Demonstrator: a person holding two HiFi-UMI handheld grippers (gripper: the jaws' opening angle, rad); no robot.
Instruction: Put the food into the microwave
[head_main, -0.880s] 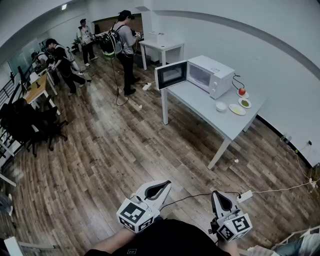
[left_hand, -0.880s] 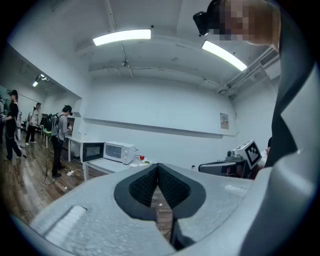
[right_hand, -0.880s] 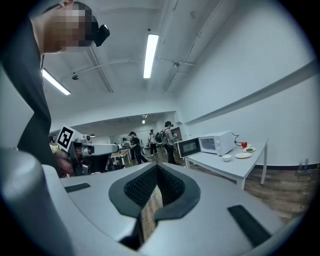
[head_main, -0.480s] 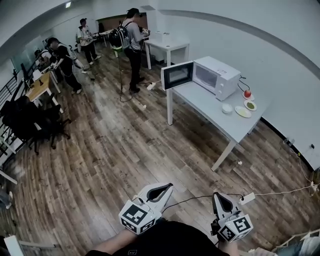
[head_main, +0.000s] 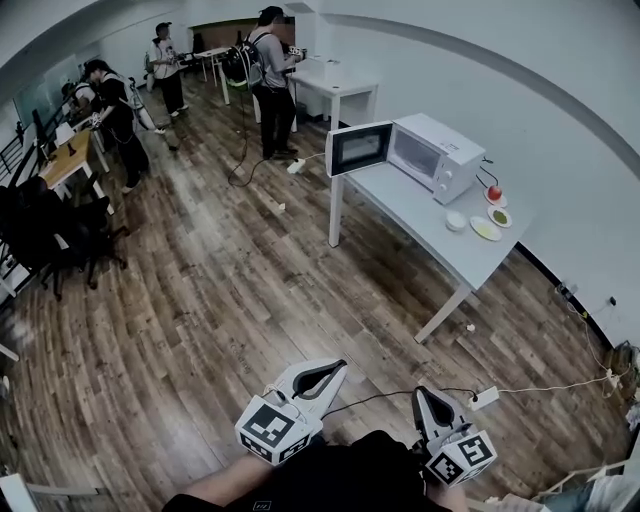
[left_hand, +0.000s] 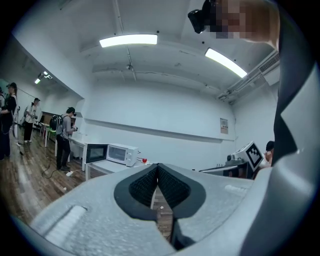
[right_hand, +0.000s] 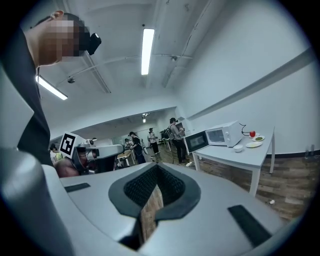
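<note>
Microwave (head_main: 432, 150) open as before, well apart; left tool (head_main: 333, 367) clenched, empty; right tool (head_main: 421, 396) clenched, empty

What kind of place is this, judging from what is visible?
Probably an open office or lab, not a home kitchen. The microwave stands on a plain white table, desks with dark chairs fill the far side, and several people stand on the wide wood floor.
</note>
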